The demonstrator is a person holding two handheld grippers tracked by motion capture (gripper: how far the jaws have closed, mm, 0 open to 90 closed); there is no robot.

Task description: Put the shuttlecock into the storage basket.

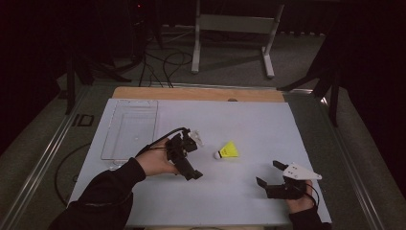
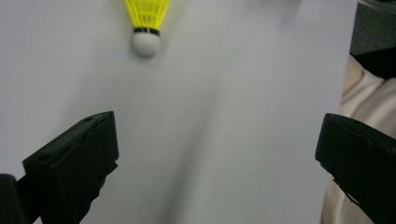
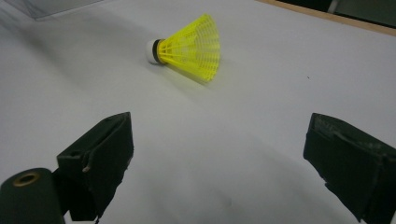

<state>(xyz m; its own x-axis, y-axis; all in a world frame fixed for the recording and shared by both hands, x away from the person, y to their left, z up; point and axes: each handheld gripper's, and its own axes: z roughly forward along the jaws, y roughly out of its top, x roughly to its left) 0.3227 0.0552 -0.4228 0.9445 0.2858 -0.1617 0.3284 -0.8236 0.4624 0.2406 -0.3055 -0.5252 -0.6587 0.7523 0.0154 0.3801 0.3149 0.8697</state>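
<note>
Fingers of both grippers are spread wide, and nothing is held between them. In the left gripper view bare sheet is seen between the two black jaws; the same is seen in the right gripper view.

The shuttlecock [image 1: 227,151] is laid on its side on the white sheet [image 1: 249,120], near the middle of the table. In the high view its long axis is set roughly left to right: the white cork is pointed toward the left gripper [image 1: 187,160] and the yellow skirt is flared away from it. The cork is seen near the left gripper's far end, apart from it. The right gripper [image 1: 269,174] is held well apart, nearer the person, with its jaws turned toward the shuttlecock. A clear tray [image 1: 129,129] is placed on the sheet at far left.
</note>
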